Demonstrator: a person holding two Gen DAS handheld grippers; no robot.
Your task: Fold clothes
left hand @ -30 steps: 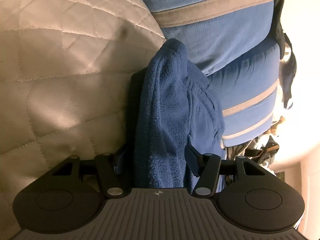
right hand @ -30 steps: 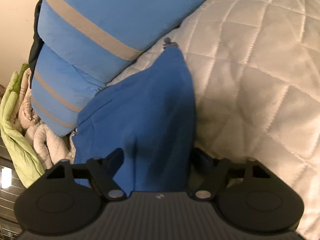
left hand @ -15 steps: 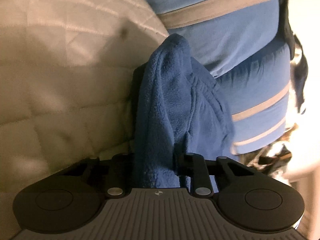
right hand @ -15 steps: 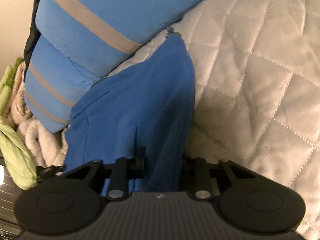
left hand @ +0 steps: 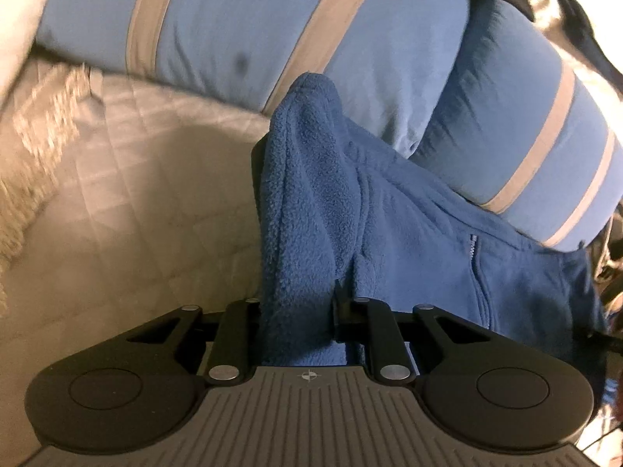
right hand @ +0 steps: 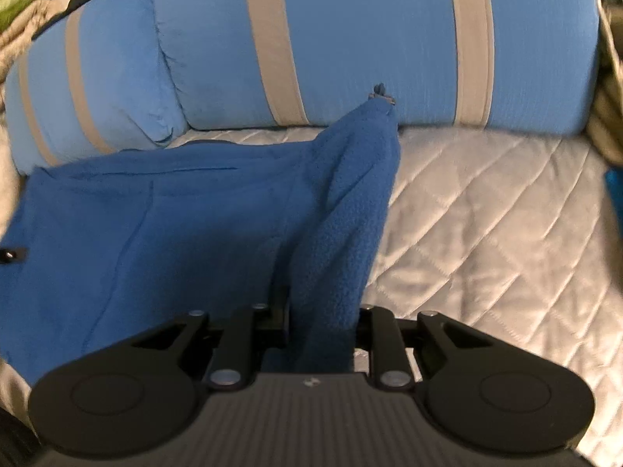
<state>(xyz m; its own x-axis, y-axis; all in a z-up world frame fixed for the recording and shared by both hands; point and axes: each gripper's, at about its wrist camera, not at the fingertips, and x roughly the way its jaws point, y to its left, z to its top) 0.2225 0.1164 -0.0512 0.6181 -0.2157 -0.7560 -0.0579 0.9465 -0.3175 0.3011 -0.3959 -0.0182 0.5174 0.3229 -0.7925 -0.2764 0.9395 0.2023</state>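
Fleece jacket [left hand: 409, 233]: dark blue, thick and soft, lying on the quilted bed cover [right hand: 486, 202] against the striped blue pillows [right hand: 350, 39] at twelve o'clock; it looks light and limp, likely to sag wherever it is unsupported.
Grip points: bunched edges fill both jaws; seams or hem would give firmer purchase than loose pile, I judge.
Left gripper [left hand: 298, 311]: fingers narrow, clamped on a raised fold, the body trailing to three o'clock.
Right gripper [right hand: 323, 315]: fingers narrow, pinching another ridge, cloth spreading to nine o'clock.
Zipper [left hand: 473, 245]: small, stiff, may resist a crease.
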